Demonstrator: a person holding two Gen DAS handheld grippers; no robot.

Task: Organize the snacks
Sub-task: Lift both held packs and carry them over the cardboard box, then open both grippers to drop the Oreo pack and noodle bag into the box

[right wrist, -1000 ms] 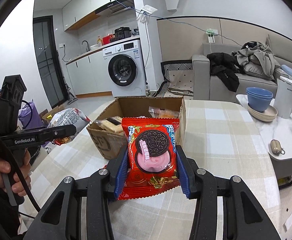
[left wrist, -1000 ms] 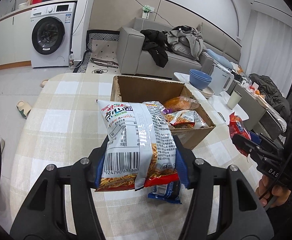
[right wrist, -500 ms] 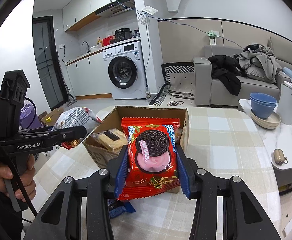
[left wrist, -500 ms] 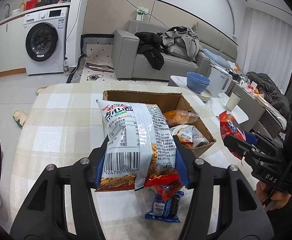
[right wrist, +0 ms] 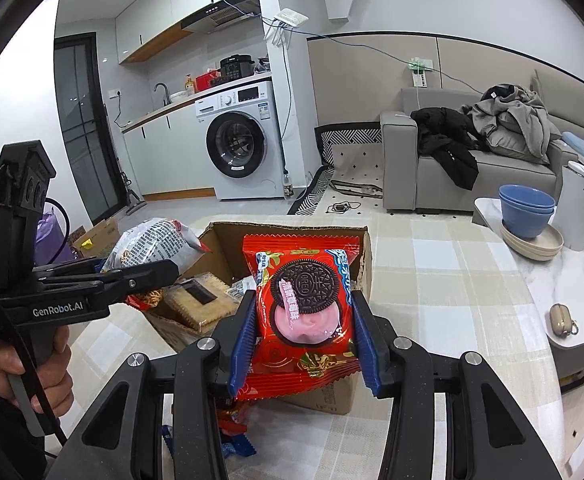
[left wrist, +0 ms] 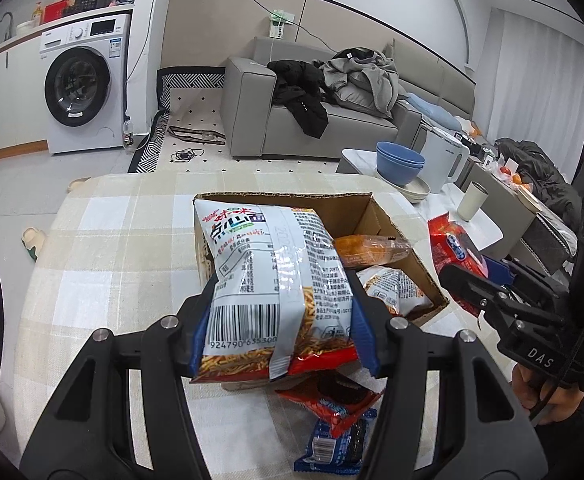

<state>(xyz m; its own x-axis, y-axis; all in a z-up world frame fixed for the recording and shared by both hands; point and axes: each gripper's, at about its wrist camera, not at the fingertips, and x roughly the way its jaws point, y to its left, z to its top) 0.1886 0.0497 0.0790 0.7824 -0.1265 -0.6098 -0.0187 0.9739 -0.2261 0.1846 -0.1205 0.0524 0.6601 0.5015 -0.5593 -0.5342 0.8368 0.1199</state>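
Left gripper (left wrist: 282, 312) clenched on one white noodle-snack bag (left wrist: 270, 280), bag upright between the blue pads, held over the near edge of the cardboard box (left wrist: 407, 256). Right gripper (right wrist: 301, 334) clenched on one red Oreo pack (right wrist: 303, 308), held just above the box's near wall. One box on the checked tablecloth (left wrist: 104, 264). Inside the box the left view shows two packs: an orange one (left wrist: 371, 248) and a white-orange one (left wrist: 395, 288) nearer the camera. The right view instead shows a biscuit pack (right wrist: 196, 300) in the box's left part, hidden from the left view by the held bag. On the cloth in front of the box the left view shows two loose packs, one red (left wrist: 331, 400) and one blue (left wrist: 333, 448), overlapping; the right view catches only slivers of them below its fingers. Each view sees the other gripper off to the side with its bag. Beside the box's far right: two stacked blue bowls (right wrist: 525, 210), one white kettle (right wrist: 579, 204).
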